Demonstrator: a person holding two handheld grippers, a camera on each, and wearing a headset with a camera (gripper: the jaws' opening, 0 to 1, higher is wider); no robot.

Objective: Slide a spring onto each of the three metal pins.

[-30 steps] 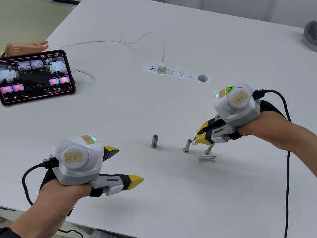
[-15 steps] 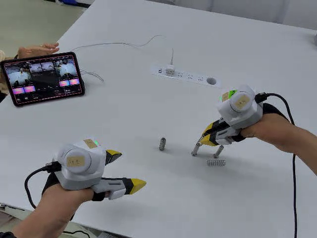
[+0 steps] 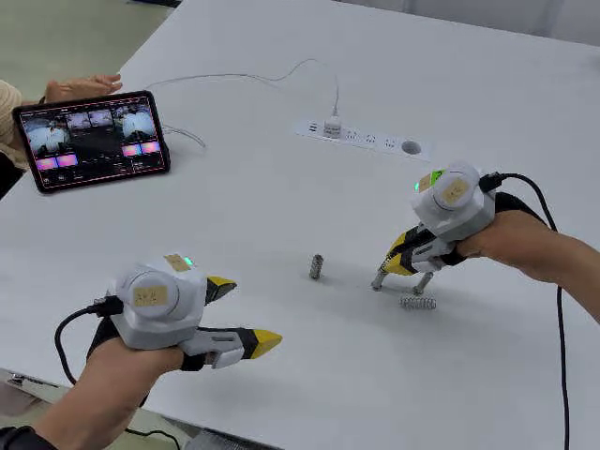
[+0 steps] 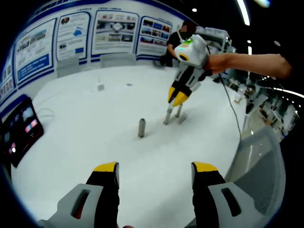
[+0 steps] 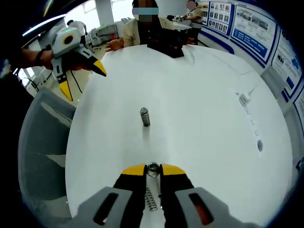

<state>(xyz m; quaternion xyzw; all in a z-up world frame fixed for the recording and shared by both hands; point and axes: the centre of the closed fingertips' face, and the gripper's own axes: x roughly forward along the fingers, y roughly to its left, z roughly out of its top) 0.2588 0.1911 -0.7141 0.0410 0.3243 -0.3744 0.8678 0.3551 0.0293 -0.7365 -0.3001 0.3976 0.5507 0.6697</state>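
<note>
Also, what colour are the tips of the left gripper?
Yellow. The left gripper shows them best in the left gripper view.

Round piece (image 5: 152, 167) between the right tongs' (image 5: 153, 170) tips, pin top or spring end: too small for certainty.

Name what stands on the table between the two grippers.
A spring-covered metal pin stands upright between the left gripper and right gripper, seen in the head view.

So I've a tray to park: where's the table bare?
Bare: between tablet, power strip and sprung pin; also the near edge right of the left hand-held gripper. Crowded: around the right hand-held gripper, shut on a spring, loose spring beside.
</note>
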